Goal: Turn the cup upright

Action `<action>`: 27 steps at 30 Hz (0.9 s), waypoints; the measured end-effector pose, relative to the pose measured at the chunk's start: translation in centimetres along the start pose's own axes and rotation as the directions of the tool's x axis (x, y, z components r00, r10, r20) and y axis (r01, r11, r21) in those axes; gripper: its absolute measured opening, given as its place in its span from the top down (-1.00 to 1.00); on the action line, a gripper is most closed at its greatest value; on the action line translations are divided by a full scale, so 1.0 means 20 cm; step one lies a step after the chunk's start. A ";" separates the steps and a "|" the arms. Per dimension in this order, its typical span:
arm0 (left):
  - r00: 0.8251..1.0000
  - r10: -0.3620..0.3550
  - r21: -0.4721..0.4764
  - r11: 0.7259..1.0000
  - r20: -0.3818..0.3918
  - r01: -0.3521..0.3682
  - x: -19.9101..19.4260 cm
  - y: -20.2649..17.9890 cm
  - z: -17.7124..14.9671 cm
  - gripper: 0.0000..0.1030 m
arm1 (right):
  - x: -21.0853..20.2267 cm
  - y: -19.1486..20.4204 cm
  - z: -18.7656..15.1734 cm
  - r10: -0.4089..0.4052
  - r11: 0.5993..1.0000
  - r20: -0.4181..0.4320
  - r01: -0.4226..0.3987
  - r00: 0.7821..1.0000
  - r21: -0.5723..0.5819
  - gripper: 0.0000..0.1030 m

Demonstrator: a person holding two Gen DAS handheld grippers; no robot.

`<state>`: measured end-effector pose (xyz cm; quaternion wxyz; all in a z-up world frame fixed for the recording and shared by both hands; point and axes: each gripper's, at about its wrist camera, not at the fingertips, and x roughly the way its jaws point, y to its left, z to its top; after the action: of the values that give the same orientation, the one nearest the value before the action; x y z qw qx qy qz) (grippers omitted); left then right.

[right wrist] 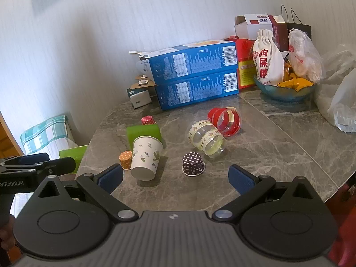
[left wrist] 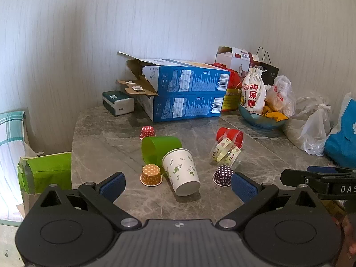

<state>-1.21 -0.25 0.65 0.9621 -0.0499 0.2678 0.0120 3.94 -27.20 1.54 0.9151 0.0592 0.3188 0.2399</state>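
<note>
The green cup (left wrist: 160,150) lies partly hidden behind the white paper cup (left wrist: 181,171) at the frame's middle. In the right wrist view the orange cupcake liner (right wrist: 126,159) is half covered by that paper cup. The blue bag (left wrist: 343,142) is cut off at the right edge. Print on the blue boxes (left wrist: 189,95) is too small to read.

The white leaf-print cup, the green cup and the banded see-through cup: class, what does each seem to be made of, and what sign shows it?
White leaf-print cup: probably paper, matte, with printed leaves.
Green cup: likely plastic, smooth and slightly translucent.
Banded see-through cup: probably clear plastic, glossy; the table shows through it.
</note>
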 end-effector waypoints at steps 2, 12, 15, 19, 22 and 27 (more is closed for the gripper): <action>1.000 0.000 0.001 1.000 0.000 0.000 0.00 0.00 0.00 -0.98 | 0.00 -0.01 0.00 0.002 1.000 0.000 -0.002 1.000 0.002 -0.98; 1.000 0.001 -0.001 1.000 0.002 -0.001 0.00 0.00 0.00 -0.98 | 0.00 -0.01 0.00 0.017 1.000 -0.002 -0.017 1.000 0.010 -0.98; 1.000 0.002 -0.002 1.000 0.001 -0.002 0.00 0.00 0.00 -0.98 | 0.01 -0.01 0.00 0.016 1.000 -0.004 -0.016 1.000 0.011 -0.98; 1.000 0.002 -0.002 1.000 -0.002 -0.002 0.00 0.00 0.00 -0.98 | 0.01 -0.02 0.00 0.025 1.000 -0.006 -0.025 1.000 0.017 -0.98; 1.000 0.001 -0.003 1.000 -0.004 -0.001 0.01 0.00 0.00 -0.98 | 0.01 -0.01 0.00 0.023 1.000 -0.007 -0.023 1.000 0.017 -0.98; 1.000 -0.001 -0.004 1.000 -0.004 0.001 0.01 0.00 0.00 -0.98 | 0.01 -0.03 0.00 0.027 0.999 -0.006 -0.027 1.000 0.020 -0.98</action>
<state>-1.04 -0.29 0.50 0.9615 -0.0519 0.2695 0.0119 4.19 -27.57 1.26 0.9101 0.0716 0.3233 0.2491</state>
